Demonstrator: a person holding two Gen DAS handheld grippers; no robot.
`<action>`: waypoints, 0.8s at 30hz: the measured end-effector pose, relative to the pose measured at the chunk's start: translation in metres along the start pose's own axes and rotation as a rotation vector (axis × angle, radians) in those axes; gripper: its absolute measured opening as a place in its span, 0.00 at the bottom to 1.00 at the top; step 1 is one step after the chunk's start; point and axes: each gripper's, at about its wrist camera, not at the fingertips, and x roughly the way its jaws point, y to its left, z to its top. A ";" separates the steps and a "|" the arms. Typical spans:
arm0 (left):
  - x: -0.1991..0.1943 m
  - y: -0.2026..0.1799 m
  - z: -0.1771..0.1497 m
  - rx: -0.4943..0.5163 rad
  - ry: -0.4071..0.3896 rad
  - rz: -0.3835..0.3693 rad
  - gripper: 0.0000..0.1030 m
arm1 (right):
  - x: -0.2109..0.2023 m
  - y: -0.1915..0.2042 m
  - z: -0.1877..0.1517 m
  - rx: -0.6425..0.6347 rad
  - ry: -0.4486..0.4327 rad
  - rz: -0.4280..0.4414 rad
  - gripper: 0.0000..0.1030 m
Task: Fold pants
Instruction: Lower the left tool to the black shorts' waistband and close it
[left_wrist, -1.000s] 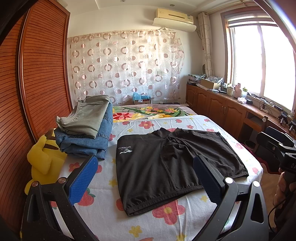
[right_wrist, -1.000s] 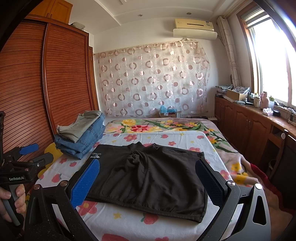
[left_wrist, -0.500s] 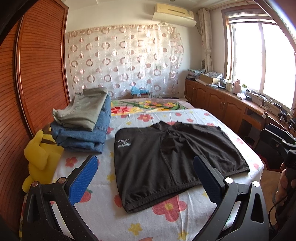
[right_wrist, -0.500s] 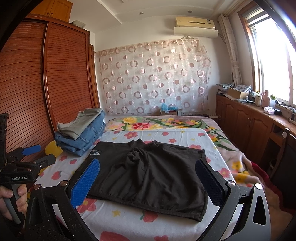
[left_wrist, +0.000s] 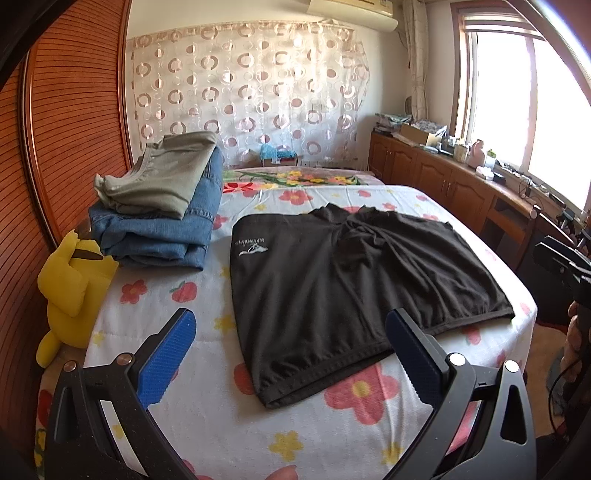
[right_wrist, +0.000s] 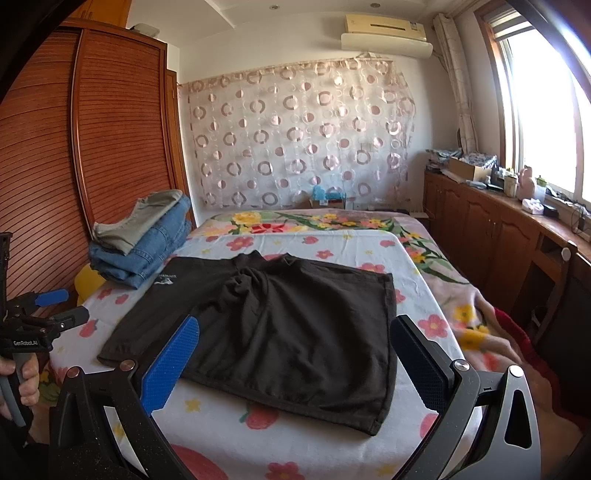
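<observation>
Two handheld claws hover at the foot of a bedroom bed, poised before a folding job begins: the left claw (left_wrist: 291, 350) and the right claw (right_wrist: 295, 363) both stand with their blue-padded jaws spread wide, gripping nothing and touching no cloth. Just beyond them, a pair of black shorts (left_wrist: 354, 280) lies spread flat on the flower-print bedsheet (left_wrist: 229, 417), waistband toward the claws, the two legs pointing away and the fabric bunched slightly at the crotch; a small white logo (left_wrist: 253, 248) marks the left leg. No crease or fold shows yet, so the work appears to be at its opening step, the approach. The next move likely calls for each claw to drop to the sheet and pinch an edge of the garment, probably along one side, so that one half can be carried over the other without dragging the rest askew. Farther back on the left, a stack of folded jeans and olive trousers (left_wrist: 162, 206) sits beside a yellow plush toy (left_wrist: 70, 280). A circle-patterned curtain (right_wrist: 299, 133) closes the far wall.
</observation>
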 end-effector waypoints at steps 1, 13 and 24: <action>0.002 0.001 -0.002 0.002 0.005 0.000 1.00 | 0.001 -0.001 0.000 -0.001 0.006 -0.005 1.00; 0.018 0.025 -0.021 -0.028 0.075 0.009 1.00 | 0.002 0.004 0.001 -0.022 0.067 -0.013 1.00; 0.032 0.041 -0.039 -0.070 0.134 -0.005 0.89 | 0.021 -0.011 -0.009 -0.028 0.161 0.007 0.98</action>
